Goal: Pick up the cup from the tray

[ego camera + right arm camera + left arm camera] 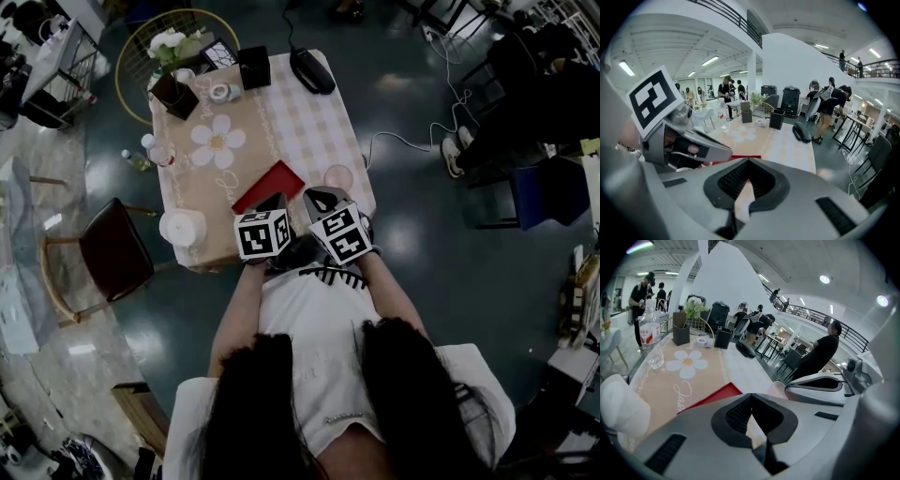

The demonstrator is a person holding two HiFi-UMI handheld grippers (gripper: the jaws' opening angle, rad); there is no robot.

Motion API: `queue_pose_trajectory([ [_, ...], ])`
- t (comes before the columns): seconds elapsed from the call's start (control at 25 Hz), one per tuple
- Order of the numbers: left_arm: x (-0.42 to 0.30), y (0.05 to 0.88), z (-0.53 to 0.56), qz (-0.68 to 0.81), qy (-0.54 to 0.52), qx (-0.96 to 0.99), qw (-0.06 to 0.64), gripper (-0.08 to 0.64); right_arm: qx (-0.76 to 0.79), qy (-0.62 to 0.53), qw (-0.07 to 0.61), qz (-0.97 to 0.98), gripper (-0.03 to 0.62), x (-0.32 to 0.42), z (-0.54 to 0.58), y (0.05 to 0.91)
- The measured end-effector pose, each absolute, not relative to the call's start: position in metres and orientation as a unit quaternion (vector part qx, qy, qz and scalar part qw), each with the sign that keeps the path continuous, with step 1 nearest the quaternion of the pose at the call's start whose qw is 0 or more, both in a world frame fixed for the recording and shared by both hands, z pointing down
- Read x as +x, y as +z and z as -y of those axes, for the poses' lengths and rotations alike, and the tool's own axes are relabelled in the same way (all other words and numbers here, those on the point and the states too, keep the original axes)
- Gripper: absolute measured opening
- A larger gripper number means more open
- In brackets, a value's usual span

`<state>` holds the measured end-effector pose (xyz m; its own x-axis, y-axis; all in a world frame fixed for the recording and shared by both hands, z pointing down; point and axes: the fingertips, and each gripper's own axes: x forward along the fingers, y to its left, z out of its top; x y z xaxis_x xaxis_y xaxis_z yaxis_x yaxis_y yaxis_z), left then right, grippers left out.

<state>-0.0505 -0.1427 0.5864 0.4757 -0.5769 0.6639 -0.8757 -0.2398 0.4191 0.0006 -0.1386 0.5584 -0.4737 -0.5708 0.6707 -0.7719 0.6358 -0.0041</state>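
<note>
A flat red tray [269, 185] lies on the near part of the table [309, 122], and nothing shows on it. A pale translucent cup [338, 176] stands just right of the tray, near the table's right edge; the left gripper view shows it as the cup [778, 387] beyond the tray [712, 397]. My left gripper [275, 202] hovers over the tray's near end, jaws shut and empty [751, 397]. Close beside it, my right gripper [319, 199] points at the table's near right part, also shut with nothing in it [749, 161].
A white rounded object [183, 228] sits at the table's left edge. A water bottle [649, 331], a glass [655, 359], a plant holder [175, 94], a black box [254, 66] and a black bag [312, 70] stand at the far end. A chair [112, 253] is at the left.
</note>
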Motion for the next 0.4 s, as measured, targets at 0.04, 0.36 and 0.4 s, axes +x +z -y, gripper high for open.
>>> queue_pose_trajectory([
  [0.04, -0.0501, 0.5867, 0.1426, 0.475, 0.191, 0.764, 0.393, 0.006, 0.397, 0.151, 0.326, 0.845, 0.006, 0.0008, 0.1384, 0.5593],
  [0.36, -0.0477, 0.5916, 0.1383, 0.475, 0.197, 0.762, 0.394, 0.006, 0.398, 0.148, 0.323, 0.845, 0.006, 0.0049, 0.1382, 0.5610],
  [0.4, -0.0477, 0.5918, 0.1378, 0.476, 0.198, 0.761, 0.394, 0.008, 0.398, 0.149, 0.323, 0.846, 0.006, 0.0053, 0.1383, 0.5606],
])
